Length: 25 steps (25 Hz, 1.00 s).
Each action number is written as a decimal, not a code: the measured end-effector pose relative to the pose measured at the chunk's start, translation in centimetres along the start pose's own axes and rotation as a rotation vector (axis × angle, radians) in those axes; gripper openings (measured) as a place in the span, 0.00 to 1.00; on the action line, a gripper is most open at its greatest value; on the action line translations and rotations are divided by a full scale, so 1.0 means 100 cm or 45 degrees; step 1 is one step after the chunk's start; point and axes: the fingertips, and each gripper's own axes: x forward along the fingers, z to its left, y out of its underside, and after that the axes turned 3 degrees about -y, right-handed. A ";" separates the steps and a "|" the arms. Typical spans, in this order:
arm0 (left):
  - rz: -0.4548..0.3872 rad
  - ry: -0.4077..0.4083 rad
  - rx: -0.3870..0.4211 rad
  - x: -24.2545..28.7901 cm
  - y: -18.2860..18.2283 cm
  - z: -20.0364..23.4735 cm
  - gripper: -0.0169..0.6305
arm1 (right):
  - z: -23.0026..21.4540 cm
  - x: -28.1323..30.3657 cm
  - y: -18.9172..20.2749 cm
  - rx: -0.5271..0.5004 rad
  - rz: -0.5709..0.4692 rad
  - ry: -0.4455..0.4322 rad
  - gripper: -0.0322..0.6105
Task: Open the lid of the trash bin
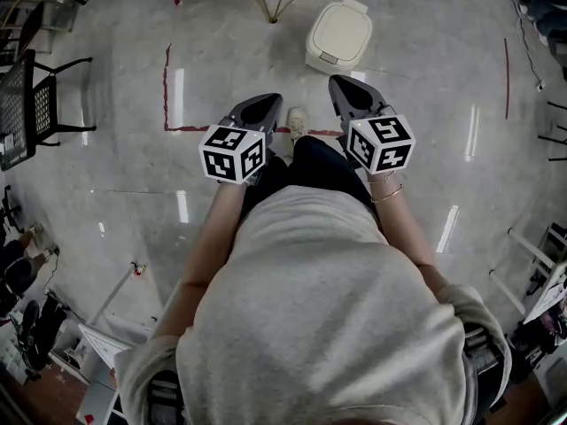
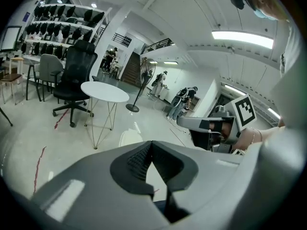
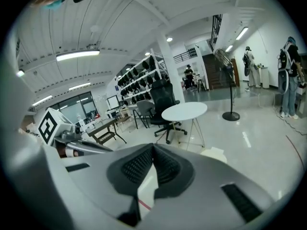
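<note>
Head view: the task has not started. The cream plastic trash bin with a rounded rectangular lid (image 1: 338, 34) stands on the pale polished floor (image 1: 106, 175), ahead of the person and past the red tape line (image 1: 186, 129). Its lid lies flat and shut, so what is inside cannot be seen. The grey left claw (image 1: 266, 104) and the grey right claw (image 1: 344, 85) are held side by side in front of the body. Both point toward the bin but are well apart from it, the right one nearer. Everything is left to do, by my judgement: the approach, contact with the lid, and the lift.

Left gripper view: the left claw's ribbed pads meet at their tips with nothing caught between them. A pale corner of the bin (image 2: 128, 137) shows on the floor just past the tips. Farther off stand a round white desk on thin wire legs (image 2: 104, 91) and a black office chair (image 2: 76, 75).

Right gripper view: the right claw is likewise closed tip to tip and holds nothing. The bin's cream top (image 3: 214, 154) peeks over the right jaw, lid down and untouched.
</note>
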 end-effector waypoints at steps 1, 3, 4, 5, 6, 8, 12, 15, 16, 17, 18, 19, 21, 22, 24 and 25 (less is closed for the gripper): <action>0.013 0.005 0.000 0.008 -0.005 0.001 0.04 | -0.007 0.004 -0.004 0.004 0.003 -0.003 0.06; 0.042 0.017 0.003 0.024 -0.012 0.003 0.04 | -0.019 0.013 -0.010 0.016 0.011 -0.010 0.06; 0.055 0.020 0.005 0.031 -0.015 0.004 0.04 | -0.024 0.017 -0.011 0.016 0.021 -0.015 0.06; 0.067 0.021 0.003 0.037 -0.017 0.006 0.04 | -0.029 0.021 -0.013 0.012 0.036 -0.022 0.06; 0.075 0.019 -0.001 0.044 -0.019 0.007 0.04 | -0.033 0.025 -0.013 0.007 0.052 -0.028 0.06; 0.087 0.012 -0.015 0.057 -0.023 0.010 0.04 | -0.044 0.030 -0.014 0.010 0.073 -0.031 0.06; 0.131 0.049 -0.020 0.077 -0.024 0.010 0.04 | -0.063 0.039 -0.011 0.057 0.087 -0.002 0.06; 0.170 0.080 -0.016 0.088 -0.023 0.011 0.04 | -0.071 0.046 -0.003 0.089 0.112 0.012 0.06; 0.176 0.092 -0.019 0.092 -0.024 0.011 0.04 | -0.073 0.049 -0.001 0.098 0.121 0.012 0.06; 0.182 0.106 -0.020 0.096 -0.025 0.011 0.04 | -0.075 0.051 0.001 0.108 0.129 0.010 0.06; 0.189 0.118 -0.019 0.100 -0.025 0.012 0.04 | -0.077 0.053 0.003 0.123 0.134 0.009 0.06; 0.196 0.127 -0.017 0.105 -0.025 0.013 0.04 | -0.079 0.055 0.004 0.139 0.134 0.009 0.06; 0.215 0.138 -0.012 0.113 -0.024 0.018 0.04 | -0.082 0.061 0.005 0.158 0.136 0.019 0.06; 0.231 0.141 -0.005 0.117 -0.021 0.020 0.04 | -0.083 0.064 0.007 0.157 0.144 0.028 0.06; 0.264 0.152 0.015 0.123 -0.016 0.024 0.04 | -0.085 0.070 0.013 0.139 0.169 0.052 0.06; 0.277 0.163 0.023 0.125 -0.012 0.025 0.04 | -0.085 0.072 0.015 0.125 0.181 0.067 0.06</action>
